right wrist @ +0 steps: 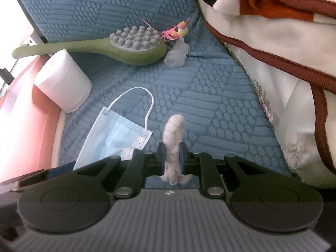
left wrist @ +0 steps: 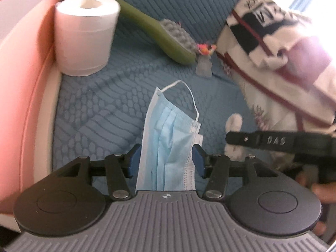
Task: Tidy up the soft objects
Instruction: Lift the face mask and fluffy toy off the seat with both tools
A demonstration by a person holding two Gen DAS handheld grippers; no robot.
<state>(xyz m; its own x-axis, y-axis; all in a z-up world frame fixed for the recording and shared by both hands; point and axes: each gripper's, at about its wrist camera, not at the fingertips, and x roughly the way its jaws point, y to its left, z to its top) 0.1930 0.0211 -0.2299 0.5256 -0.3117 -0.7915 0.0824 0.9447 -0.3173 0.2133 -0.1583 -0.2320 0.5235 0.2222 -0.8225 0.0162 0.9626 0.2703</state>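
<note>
A light blue face mask lies on the blue quilted cover, its white ear loop pointing away. My left gripper is open, straddling the mask's near end, with one blue pad on each side. Seen from the right wrist, the mask lies left of my right gripper. The right gripper is shut on a white fluffy tail-like piece with a small metal ring at its near end. In the left wrist view that fluffy piece shows at the right, above the right gripper's black finger.
A toilet roll stands at the left by a pink edge. Behind it lie a green massage brush and a pink toy bird on a clear stand. A white blanket with maroon trim is heaped at the right.
</note>
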